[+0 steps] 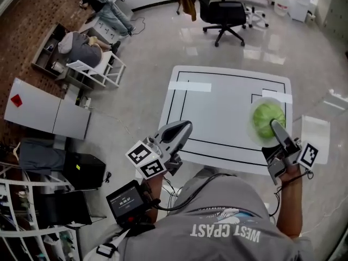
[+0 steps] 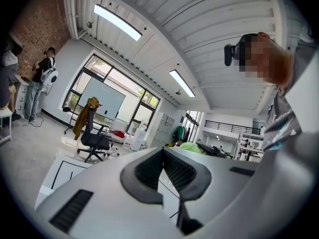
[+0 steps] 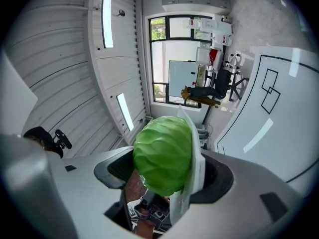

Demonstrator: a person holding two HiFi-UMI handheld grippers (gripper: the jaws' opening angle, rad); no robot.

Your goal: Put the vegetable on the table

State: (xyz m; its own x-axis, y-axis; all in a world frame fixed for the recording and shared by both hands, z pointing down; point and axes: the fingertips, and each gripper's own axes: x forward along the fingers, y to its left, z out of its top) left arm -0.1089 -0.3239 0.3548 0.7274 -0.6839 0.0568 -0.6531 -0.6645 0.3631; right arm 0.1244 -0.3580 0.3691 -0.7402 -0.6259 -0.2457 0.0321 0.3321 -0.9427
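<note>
Clamping a cabbage (image 1: 266, 118) between its jaws, the right gripper (image 1: 273, 125) has the vegetable over the near right part of the table (image 1: 217, 107), so by my reading the carry is mostly done. What is left is to set it down and let go. Whether it touches the tabletop I cannot tell.

The cabbage (image 3: 162, 153) is a round, smooth, pale green head with faint leaf veins. It fills the gap between the jaws and bulges out past their tips. A thin white plate-like piece (image 3: 195, 153) lies flat against one side of it, between the head and that jaw's pad.

The left gripper (image 1: 187, 125) hangs off the table's near edge, jaws closed on nothing, well apart from the cabbage.
</note>
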